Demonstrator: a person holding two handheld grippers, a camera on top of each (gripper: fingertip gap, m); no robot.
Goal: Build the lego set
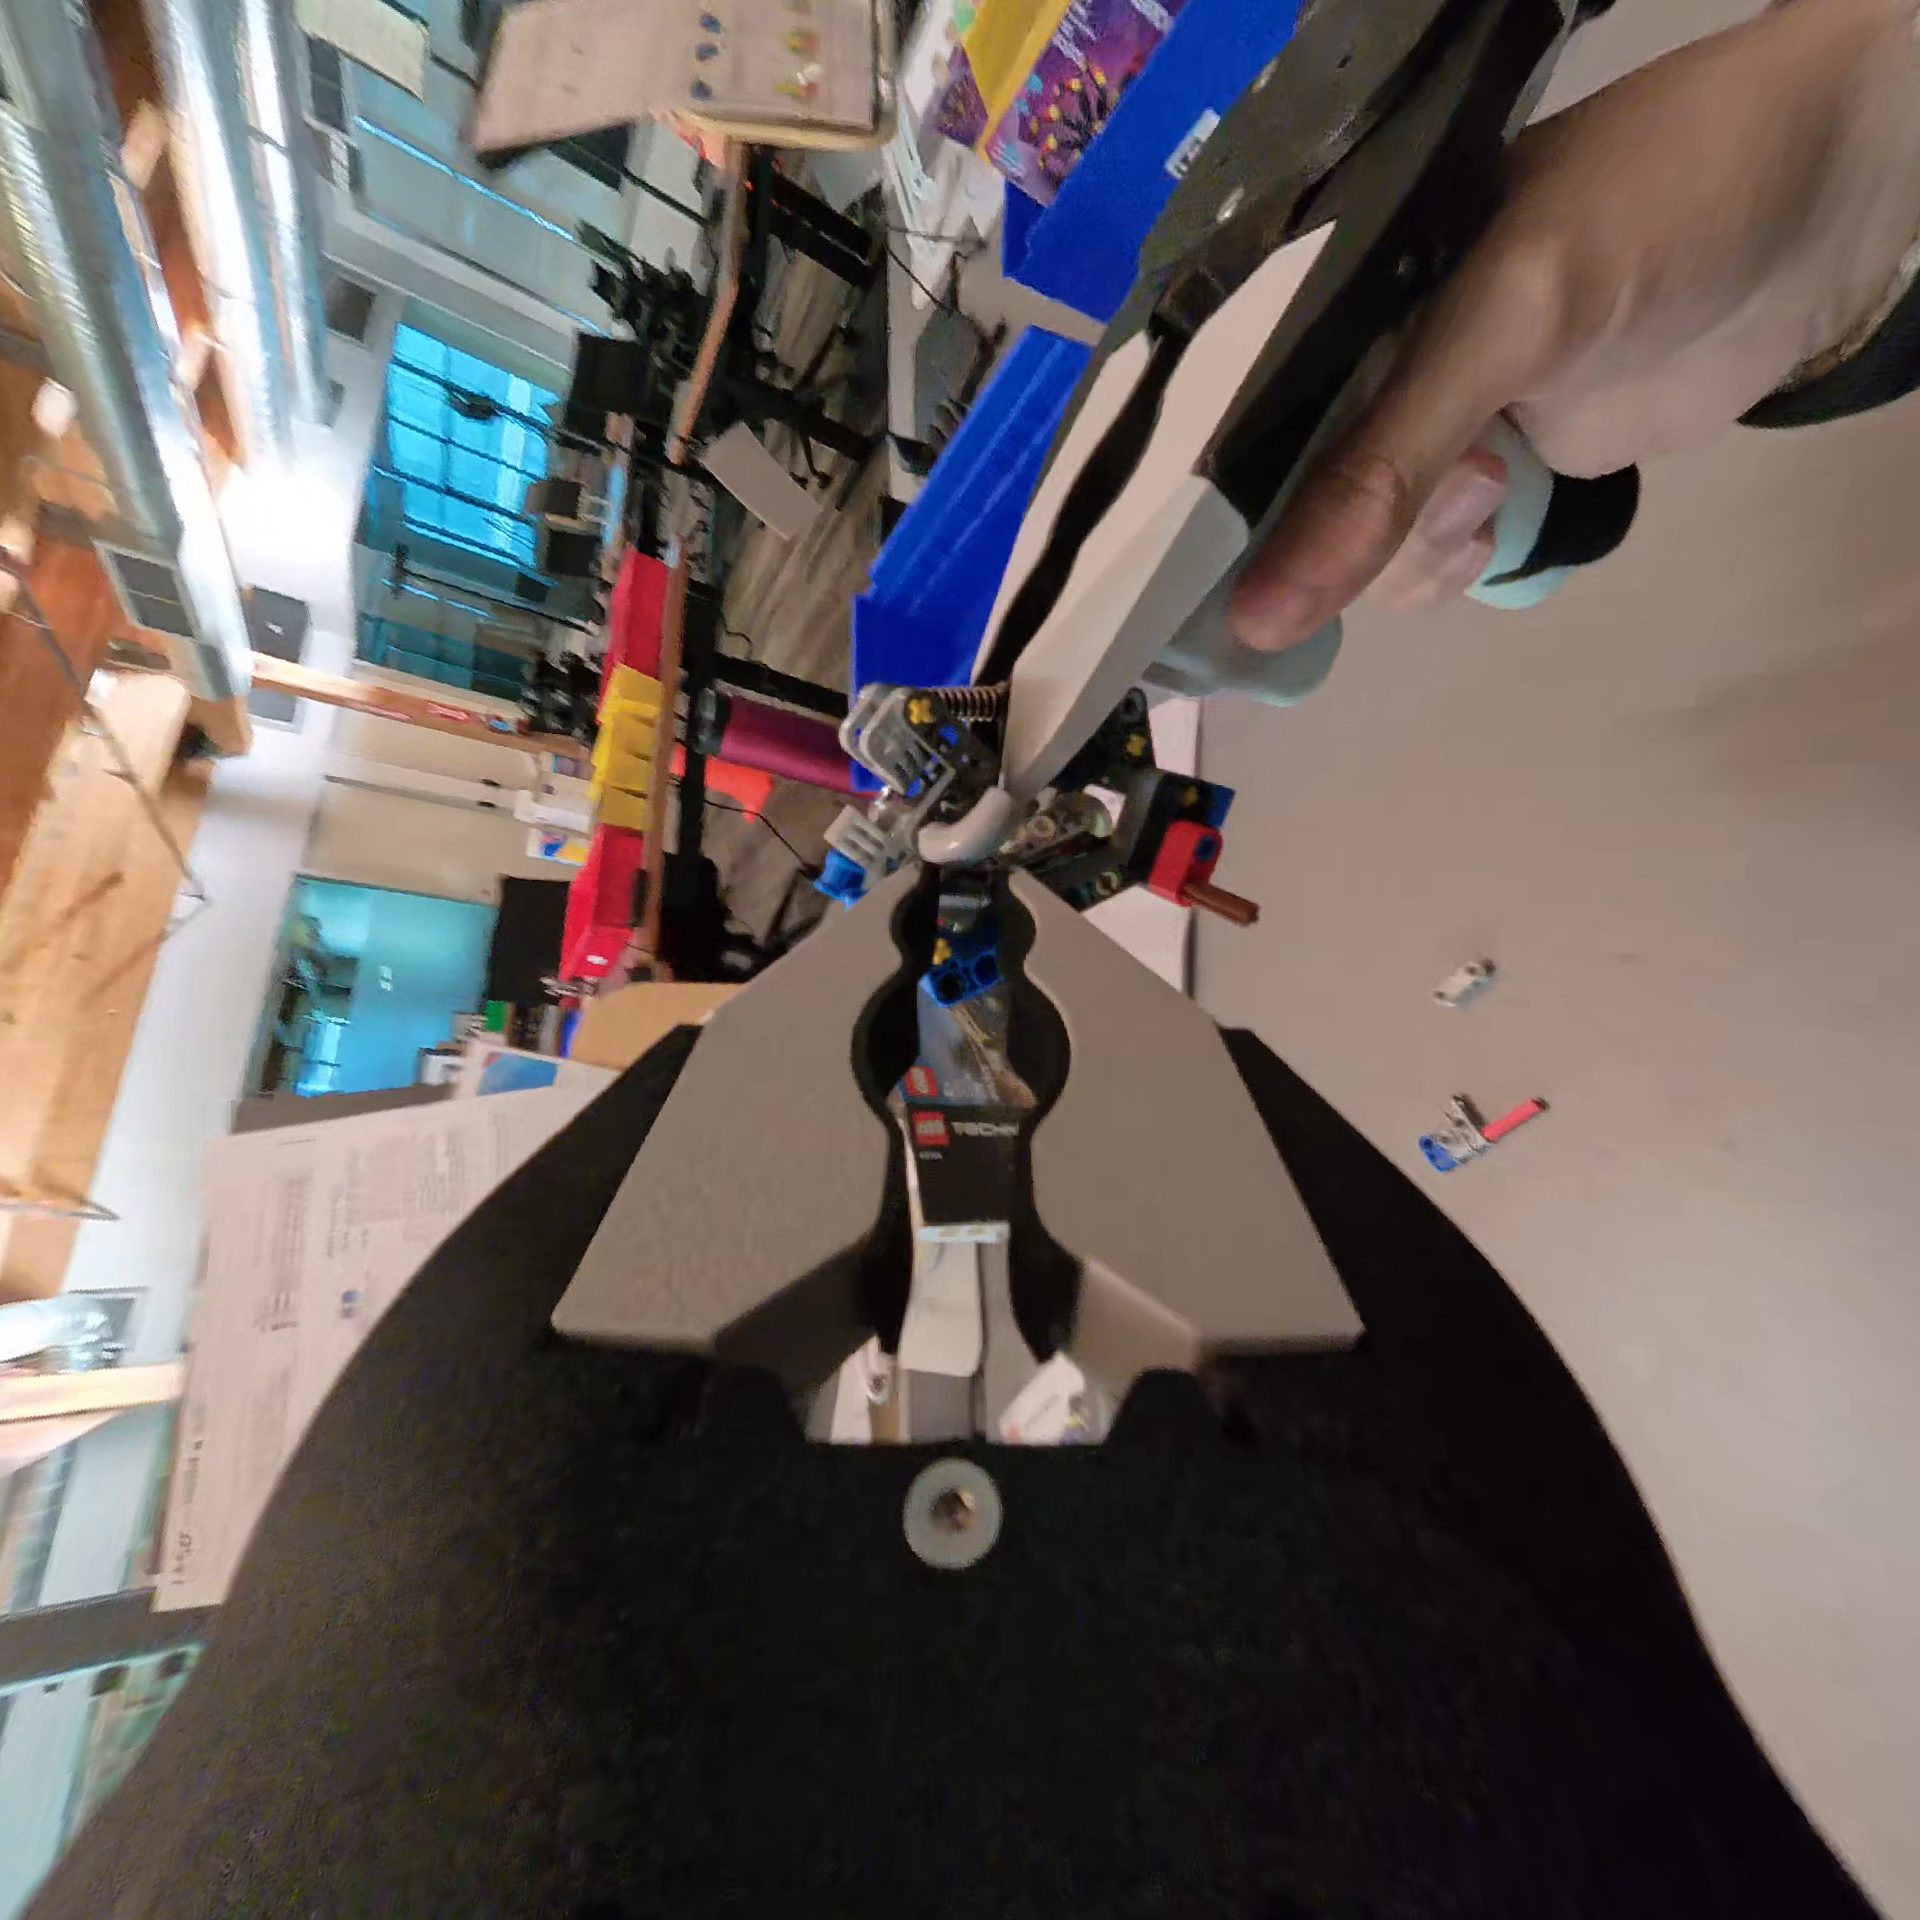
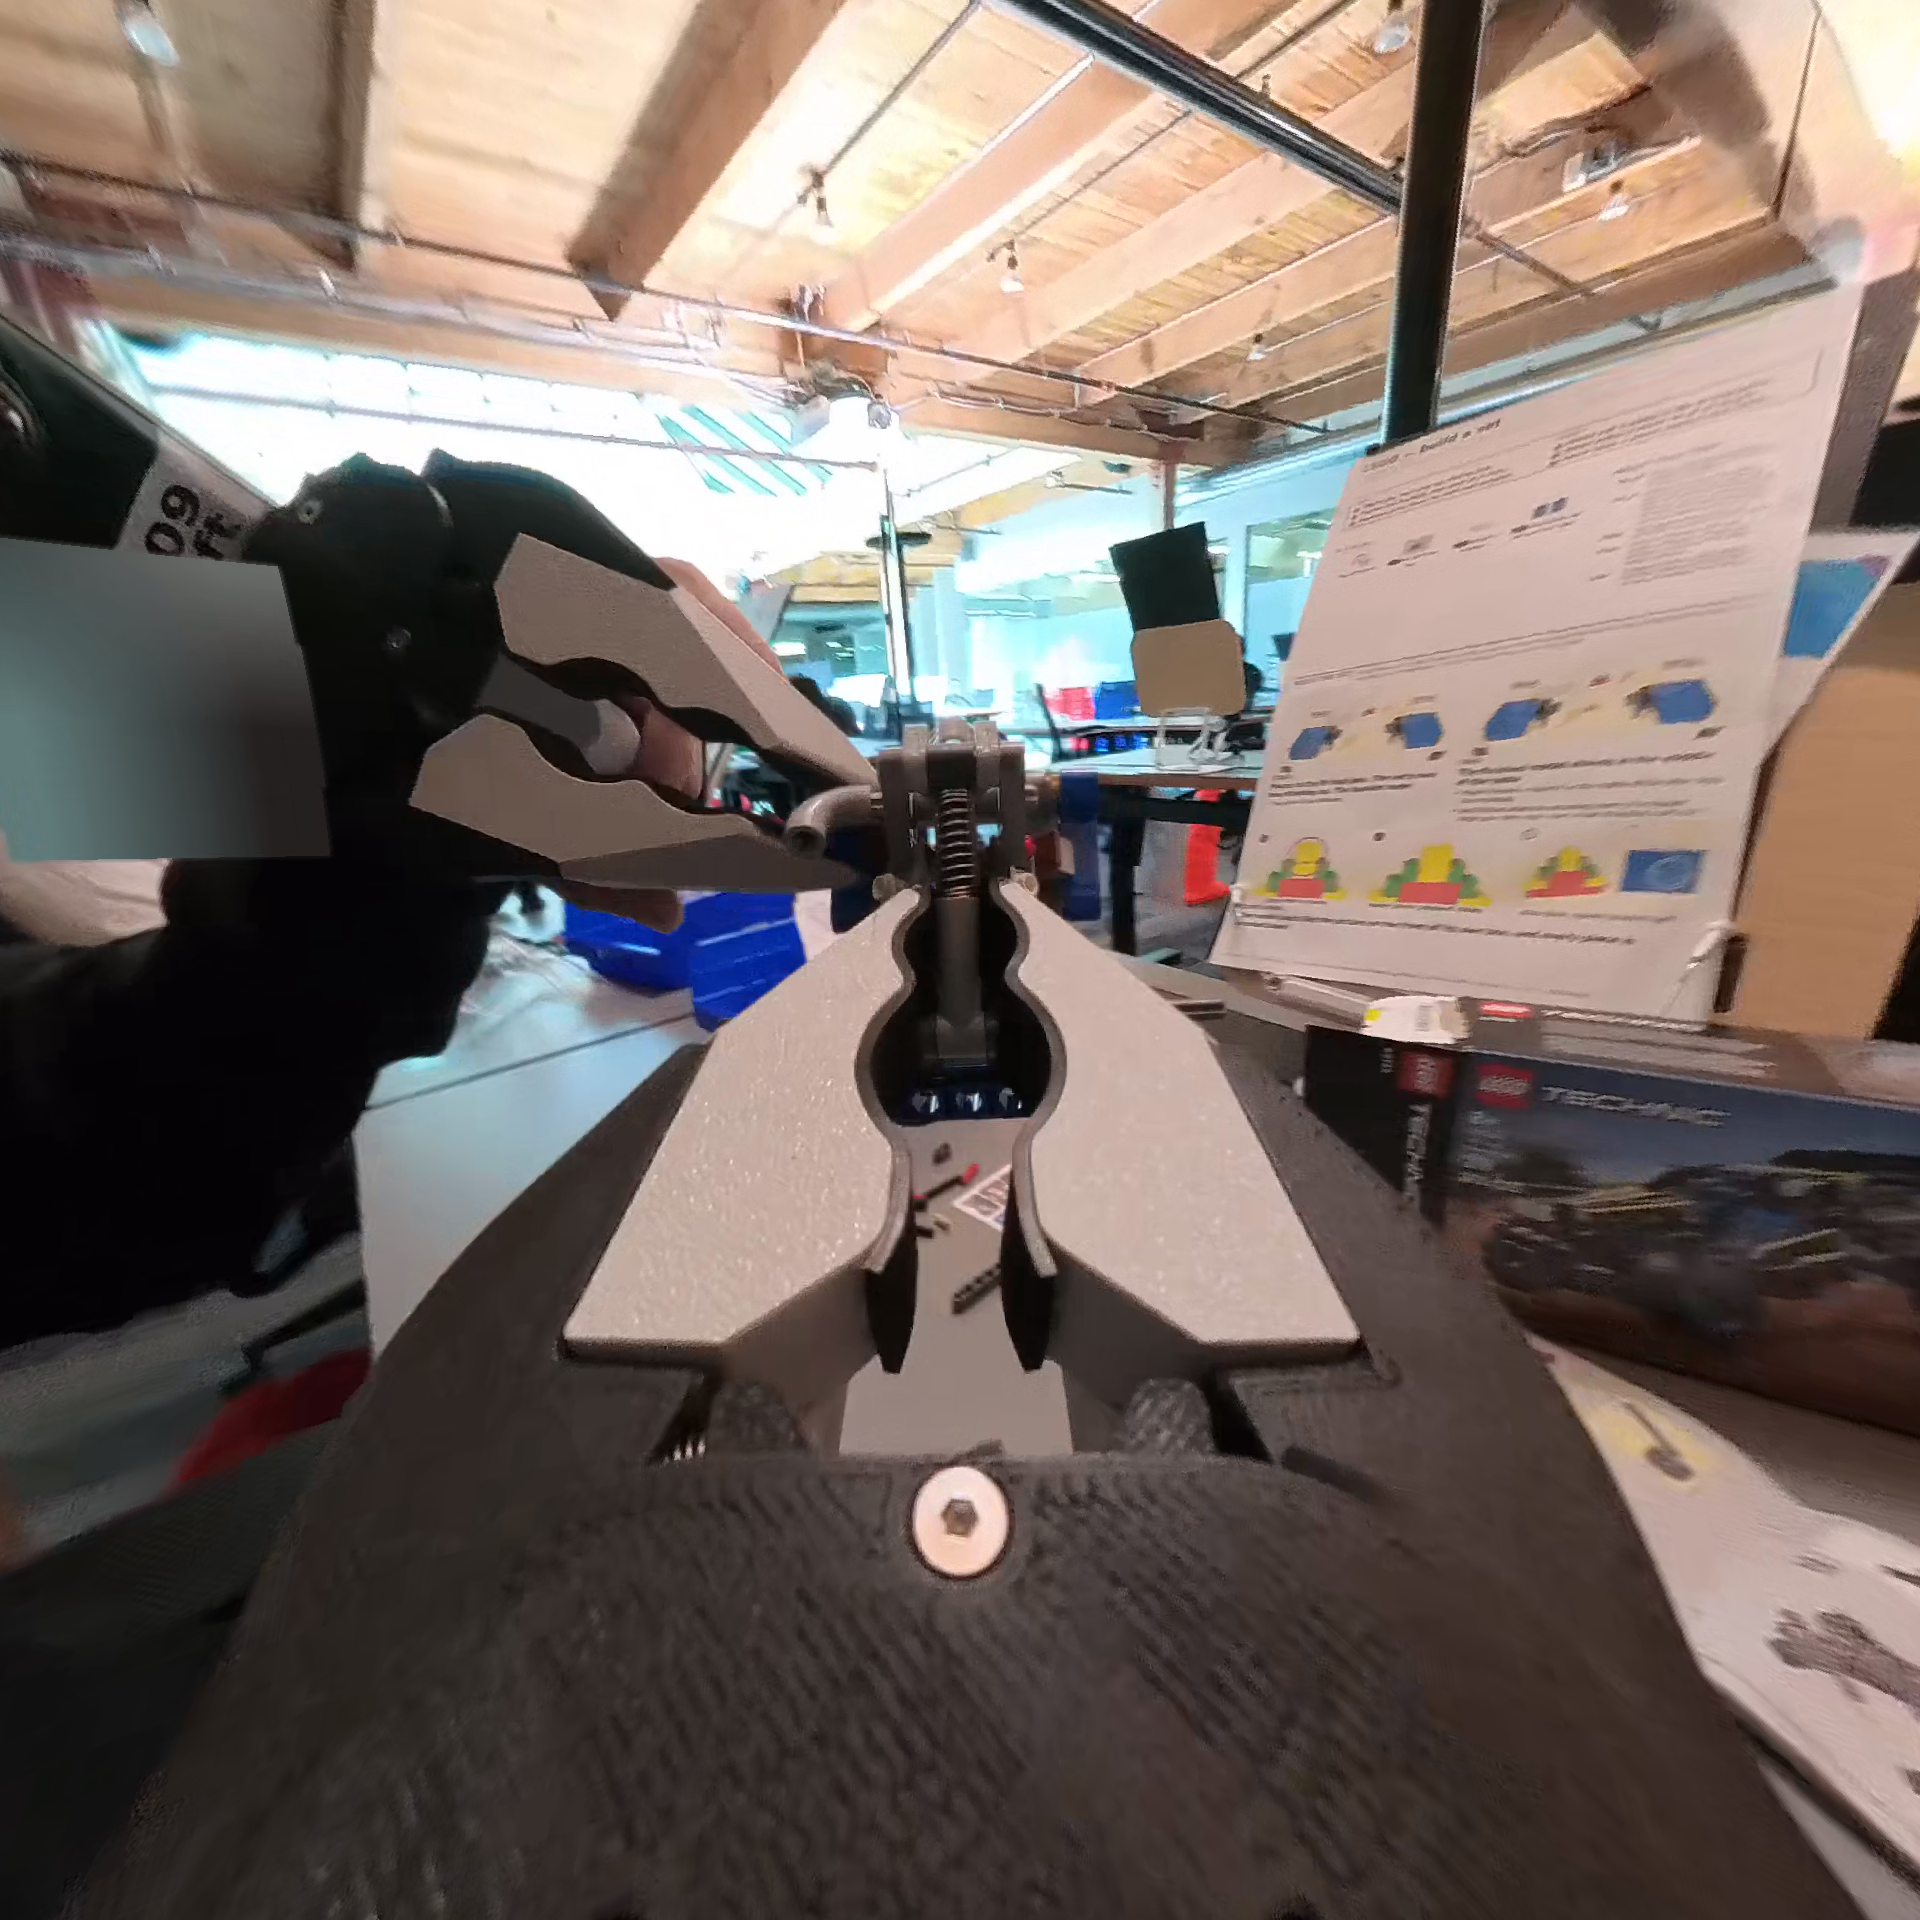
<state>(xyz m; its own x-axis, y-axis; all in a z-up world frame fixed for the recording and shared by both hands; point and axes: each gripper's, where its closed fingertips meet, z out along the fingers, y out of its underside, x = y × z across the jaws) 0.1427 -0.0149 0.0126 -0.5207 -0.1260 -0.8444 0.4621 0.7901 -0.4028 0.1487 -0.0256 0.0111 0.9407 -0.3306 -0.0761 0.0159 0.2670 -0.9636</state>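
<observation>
Brick assembly point(image 2: 951, 821) clamped by right hand-held gripper point(image 2: 958, 894); left hand-held gripper point(image 1: 961, 883) clenched on it; blue bins point(image 1: 1101, 197) behind.

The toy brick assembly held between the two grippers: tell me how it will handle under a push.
The toy brick assembly looks rigid but pinned together, so a hard shove could pop joints. Its coil spring probably gives under pressure. The protruding brown axle and lopsided shape suggest it would tip if set down.

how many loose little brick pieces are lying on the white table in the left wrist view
2: a white piece and, nearer the camera, a blue-grey-red piece, both on the table. More may be hidden behind the gripper.
</observation>
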